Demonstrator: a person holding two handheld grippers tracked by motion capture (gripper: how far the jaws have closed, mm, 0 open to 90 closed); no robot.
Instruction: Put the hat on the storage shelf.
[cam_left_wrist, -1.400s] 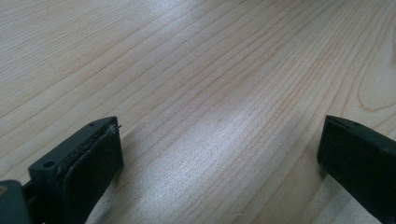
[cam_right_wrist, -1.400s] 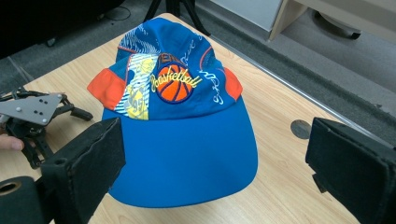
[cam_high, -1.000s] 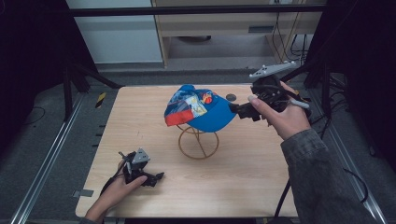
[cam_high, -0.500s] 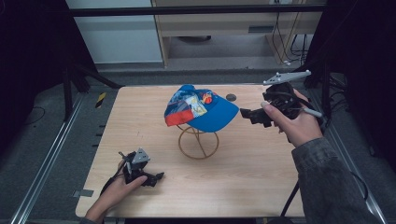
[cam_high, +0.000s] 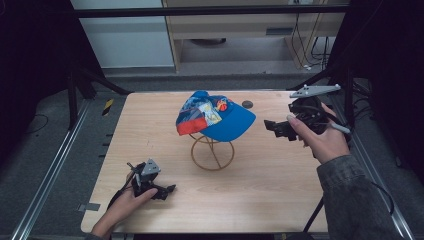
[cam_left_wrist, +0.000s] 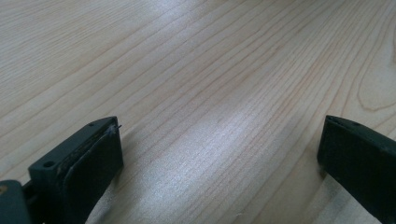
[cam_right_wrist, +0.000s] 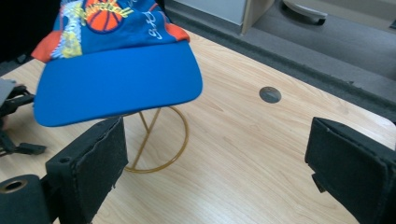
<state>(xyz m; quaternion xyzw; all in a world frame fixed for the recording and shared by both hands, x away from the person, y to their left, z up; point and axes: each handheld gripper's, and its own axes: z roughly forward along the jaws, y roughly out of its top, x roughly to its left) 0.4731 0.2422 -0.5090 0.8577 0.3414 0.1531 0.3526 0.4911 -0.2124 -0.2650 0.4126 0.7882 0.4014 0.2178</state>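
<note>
A blue cap with a printed crown and a flat blue brim sits on a gold wire stand in the middle of the wooden table. My right gripper is held above the table to the right of the brim, clear of it, jaws wide open and empty. The left gripper rests low near the table's front left, held by a hand. Its jaws are open over bare wood.
A small dark round hole lies in the tabletop behind the cap. Metal rails run along the table's left and right sides. A shelf unit and cables stand beyond the far edge.
The right gripper has let go of the cap's brim and drawn back to the right, away from it. The left gripper has stayed put.
</note>
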